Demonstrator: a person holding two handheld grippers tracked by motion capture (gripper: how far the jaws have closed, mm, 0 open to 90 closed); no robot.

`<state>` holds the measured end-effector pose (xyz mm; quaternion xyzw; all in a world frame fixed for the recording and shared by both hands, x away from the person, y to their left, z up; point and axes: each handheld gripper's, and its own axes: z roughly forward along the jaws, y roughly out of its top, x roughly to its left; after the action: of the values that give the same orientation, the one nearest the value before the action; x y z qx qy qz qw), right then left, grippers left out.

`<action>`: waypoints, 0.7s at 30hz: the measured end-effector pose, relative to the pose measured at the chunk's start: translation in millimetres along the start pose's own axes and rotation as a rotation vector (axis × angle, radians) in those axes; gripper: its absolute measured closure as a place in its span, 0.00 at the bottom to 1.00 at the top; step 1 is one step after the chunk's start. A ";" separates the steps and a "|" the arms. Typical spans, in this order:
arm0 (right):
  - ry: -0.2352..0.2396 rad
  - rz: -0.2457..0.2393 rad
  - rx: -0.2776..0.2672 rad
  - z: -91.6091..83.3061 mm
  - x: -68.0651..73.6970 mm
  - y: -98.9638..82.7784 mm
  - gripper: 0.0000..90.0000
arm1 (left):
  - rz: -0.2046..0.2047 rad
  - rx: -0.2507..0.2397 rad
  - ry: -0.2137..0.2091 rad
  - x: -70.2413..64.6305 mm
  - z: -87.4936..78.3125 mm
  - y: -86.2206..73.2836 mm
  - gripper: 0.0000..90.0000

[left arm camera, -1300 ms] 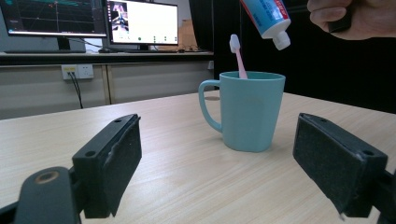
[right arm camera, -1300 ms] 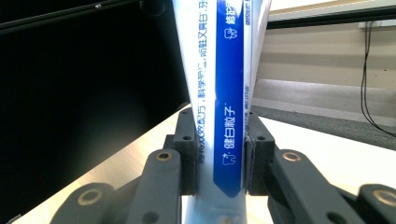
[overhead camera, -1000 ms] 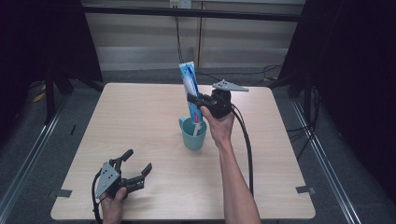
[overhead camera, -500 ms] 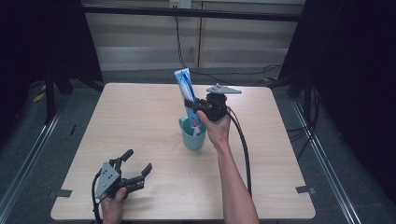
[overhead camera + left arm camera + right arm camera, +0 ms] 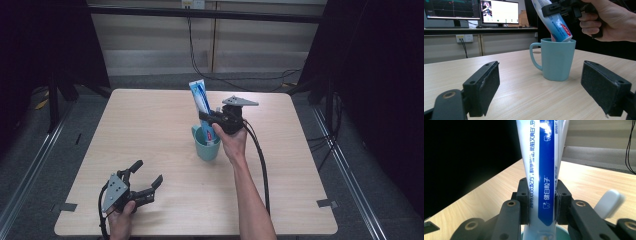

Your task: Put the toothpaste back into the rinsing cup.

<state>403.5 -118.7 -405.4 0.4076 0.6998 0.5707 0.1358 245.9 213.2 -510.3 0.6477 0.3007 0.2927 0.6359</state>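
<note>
Up near the table's middle, the right gripper [image 5: 210, 119] clamped a blue-and-white toothpaste tube [image 5: 200, 100], jaws pressed on both sides, its lower end down inside the teal mug [image 5: 207, 146] and its top tilted away. Well apart, near the front edge of the wooden table [image 5: 300, 200], the left gripper [image 5: 147, 175] rested with jaws spread wide, empty.

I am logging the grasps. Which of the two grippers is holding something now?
The right gripper: its jaws are shut on the toothpaste tube standing in the teal mug. The left gripper is open, near the table's front edge.
</note>
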 end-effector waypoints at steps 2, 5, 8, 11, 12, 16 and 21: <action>0.005 -0.002 0.003 0.0 0.9 -2.5 0.79 | 0.001 0.000 0.000 0.1 -0.1 0.0 0.17; 0.002 -0.003 0.010 0.0 1.8 -5.2 0.79 | 0.001 0.000 0.000 0.0 -0.1 0.0 0.17; 0.004 -0.004 0.011 -0.4 1.8 -6.6 0.79 | 0.001 0.000 0.000 0.0 0.0 0.0 0.17; 0.006 -0.008 0.022 -1.9 2.8 -7.4 0.78 | 0.001 0.000 0.000 0.0 0.0 0.0 0.17; 0.005 -0.017 0.029 -2.7 3.5 -8.2 0.78 | 0.001 0.000 0.000 0.1 0.0 0.0 0.17; 0.002 -0.018 0.035 -4.1 2.8 -11.4 0.78 | 0.001 0.000 0.000 0.0 0.0 0.0 0.17; -0.006 -0.014 0.043 -4.0 0.9 -16.2 0.78 | 0.001 0.004 -0.001 0.2 -0.3 0.1 0.17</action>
<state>393.6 -121.1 -418.6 0.4070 0.7144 0.5535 0.1331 245.8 213.5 -510.1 0.6493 0.3004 0.2921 0.6347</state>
